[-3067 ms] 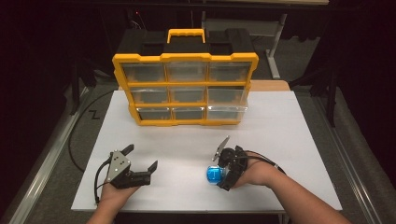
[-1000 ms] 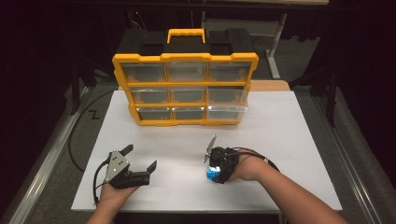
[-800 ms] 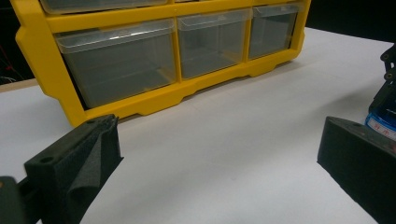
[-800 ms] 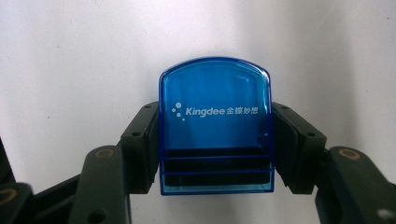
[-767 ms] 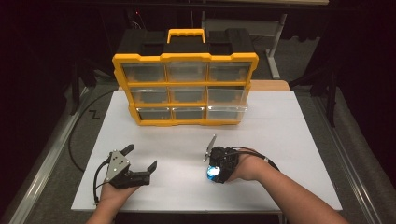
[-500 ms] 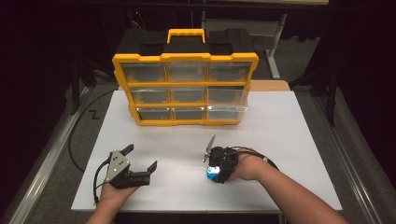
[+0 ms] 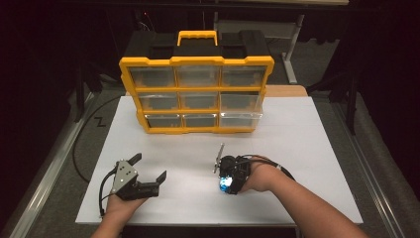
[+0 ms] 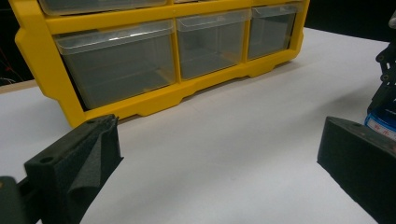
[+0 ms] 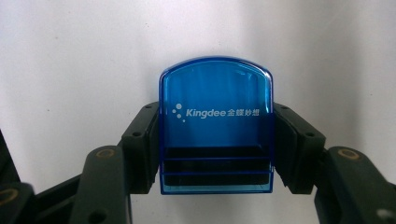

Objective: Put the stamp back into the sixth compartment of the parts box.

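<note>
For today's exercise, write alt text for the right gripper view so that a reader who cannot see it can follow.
The right gripper clamps a translucent blue case printed "Kingdee" between its two black jaws, one against each side. Behind it lies the plain white table.

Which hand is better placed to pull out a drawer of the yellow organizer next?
Left. The left gripper is open and empty, facing the organizer; the right gripper is shut on the blue case.

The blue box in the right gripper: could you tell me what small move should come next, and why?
Probably carry the blue box toward the yellow organizer. The right gripper already clamps it from both sides above the white table, while the left gripper rests open and the drawers look shut.
</note>
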The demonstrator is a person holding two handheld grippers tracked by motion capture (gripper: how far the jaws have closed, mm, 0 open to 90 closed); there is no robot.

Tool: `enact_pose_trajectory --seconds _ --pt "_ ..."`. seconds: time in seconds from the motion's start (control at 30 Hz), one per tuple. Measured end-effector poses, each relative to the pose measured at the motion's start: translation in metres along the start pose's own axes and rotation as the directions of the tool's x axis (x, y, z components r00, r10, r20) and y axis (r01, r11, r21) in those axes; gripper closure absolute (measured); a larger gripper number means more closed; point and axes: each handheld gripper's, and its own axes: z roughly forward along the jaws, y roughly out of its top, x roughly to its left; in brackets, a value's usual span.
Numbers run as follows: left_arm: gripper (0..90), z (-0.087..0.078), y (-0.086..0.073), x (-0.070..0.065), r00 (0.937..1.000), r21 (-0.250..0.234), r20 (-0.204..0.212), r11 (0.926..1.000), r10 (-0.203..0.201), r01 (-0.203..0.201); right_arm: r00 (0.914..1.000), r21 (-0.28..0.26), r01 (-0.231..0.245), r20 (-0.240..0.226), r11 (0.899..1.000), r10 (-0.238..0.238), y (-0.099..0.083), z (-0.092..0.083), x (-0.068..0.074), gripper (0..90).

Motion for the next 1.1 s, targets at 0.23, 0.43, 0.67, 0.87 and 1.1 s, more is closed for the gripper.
enact_pose_trajectory --seconds 0.23,0.43,0.67,0.87,1.1 --pt "0.3 0.0 0.0 0.0 1.0 0.003 0.0 1.0 0.001 -0.001 0.9998 -0.013 0.017 0.0 1.0 -0.017 0.0 -0.004 0.001 43.5" --pt "0.3 0.0 0.0 -0.001 1.0 0.002 -0.001 1.0 0.003 -0.003 0.9998 -0.029 0.018 0.003 0.999 -0.018 -0.003 -0.012 0.0 43.5" --pt "0.3 0.0 0.0 -0.001 1.0 0.003 -0.001 1.0 0.002 -0.002 0.9999 -0.037 0.012 -0.001 0.999 -0.012 -0.01 -0.017 -0.002 43.5" --pt "0.3 0.001 0.0 -0.001 1.0 0.004 0.0 1.0 0.002 -0.002 0.9999 -0.039 0.01 -0.004 0.999 -0.01 -0.014 -0.021 -0.003 43.5" --pt "0.3 0.001 0.0 -0.001 1.0 0.004 0.0 1.0 0.002 -0.002 0.9999 -0.029 0.0 -0.01 1.0 0.0 -0.018 -0.024 -0.006 43.5"
